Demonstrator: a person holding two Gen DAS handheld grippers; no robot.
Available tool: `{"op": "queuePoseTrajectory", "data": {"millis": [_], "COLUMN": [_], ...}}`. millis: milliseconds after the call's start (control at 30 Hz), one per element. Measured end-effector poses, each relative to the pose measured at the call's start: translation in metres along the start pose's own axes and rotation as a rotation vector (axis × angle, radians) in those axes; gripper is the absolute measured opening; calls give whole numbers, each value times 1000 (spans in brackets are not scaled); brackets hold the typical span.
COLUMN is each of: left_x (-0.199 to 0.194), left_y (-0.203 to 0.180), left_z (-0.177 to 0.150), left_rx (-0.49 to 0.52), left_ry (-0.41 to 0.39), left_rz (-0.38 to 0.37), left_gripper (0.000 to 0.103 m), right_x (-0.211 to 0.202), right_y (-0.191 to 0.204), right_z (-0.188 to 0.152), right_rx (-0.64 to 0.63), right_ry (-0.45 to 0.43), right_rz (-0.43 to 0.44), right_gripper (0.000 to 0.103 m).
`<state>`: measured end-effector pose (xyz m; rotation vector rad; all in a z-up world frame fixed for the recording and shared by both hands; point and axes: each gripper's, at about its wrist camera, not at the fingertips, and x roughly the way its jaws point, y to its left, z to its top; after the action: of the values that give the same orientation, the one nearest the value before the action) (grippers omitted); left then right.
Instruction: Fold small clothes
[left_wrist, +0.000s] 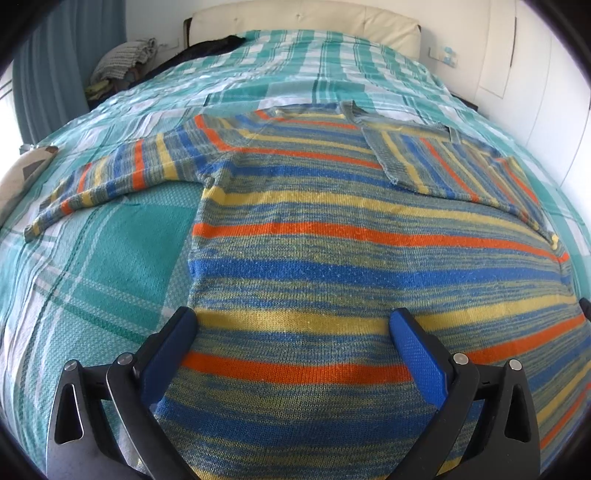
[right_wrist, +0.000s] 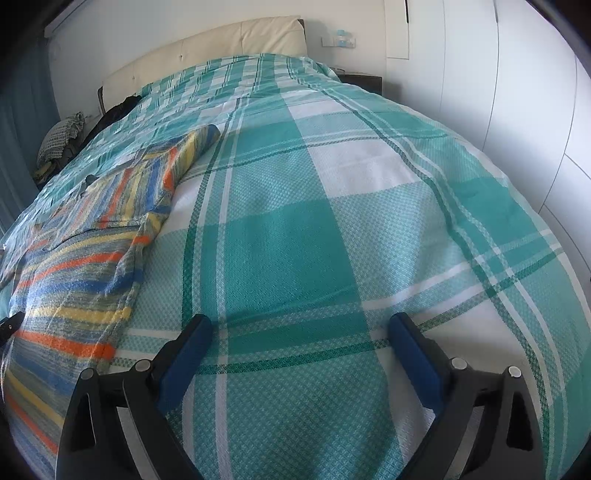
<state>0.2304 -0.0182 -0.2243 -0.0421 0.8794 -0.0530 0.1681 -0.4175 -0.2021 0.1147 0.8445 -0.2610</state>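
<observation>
Left wrist view: the left tongs (left_wrist: 293, 325) gape wide over the striped sweater (left_wrist: 332, 258), flat on the bed (left_wrist: 110, 258), holding nothing. Right wrist view: the right tongs (right_wrist: 301, 332) spread empty over bare bedspread; closing there would likely snag it, not the sweater.

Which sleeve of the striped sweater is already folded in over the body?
The sleeve on the right in the left wrist view is folded across the sweater's chest. The other sleeve lies stretched out on the plaid bedspread.
</observation>
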Motion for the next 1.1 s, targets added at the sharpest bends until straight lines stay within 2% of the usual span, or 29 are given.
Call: {"op": "queuePoseTrajectory", "data": {"millis": [1100], "left_x": [0], "left_y": [0], "left_z": [0], "left_rx": [-1], "left_ry": [0], "left_rz": [1], "left_gripper": [103], "right_x": [-1], "right_y": [-1], "right_z": [-1], "right_rx": [3], "right_ry": [-5], "right_rz": [3], "right_gripper": [96]}}
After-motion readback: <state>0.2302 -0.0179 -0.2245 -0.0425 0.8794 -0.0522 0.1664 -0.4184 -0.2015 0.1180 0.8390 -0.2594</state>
